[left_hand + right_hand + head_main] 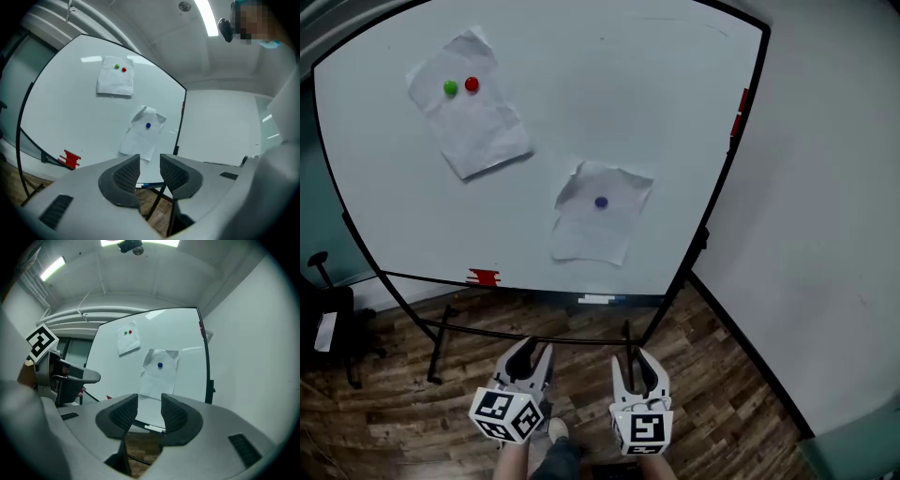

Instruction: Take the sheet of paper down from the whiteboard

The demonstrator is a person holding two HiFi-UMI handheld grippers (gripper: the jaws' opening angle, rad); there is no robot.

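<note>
Sheet of paper: two of them hang on the whiteboard (609, 84), both white and crumpled. The upper sheet (478, 122) sits at the far left of the board under two magnets side by side, a green magnet (450, 87) and a red magnet (472, 84). The lower sheet (592, 234) is further right and nearer the tray, under a single blue magnet (601, 202). That is three magnets on one board.

Two grippers are held low and near, side by side, well apart from the board. The left gripper (534, 349) has its jaws a narrow gap apart with nothing between them; its own view shows only the tray and floor through the gap. The right gripper (635, 361) is likewise slightly parted, empty and touching nothing.

Only the head view shows the wooden floor (722, 394), the board's black stand (441, 347) and a black chair (328, 328) at the left. Both gripper views take in a ceiling light (51, 268), which the head view does not. The right gripper view catches the left gripper's marker cube (41, 341) at its left edge; the left gripper view does not show the right gripper.
</note>
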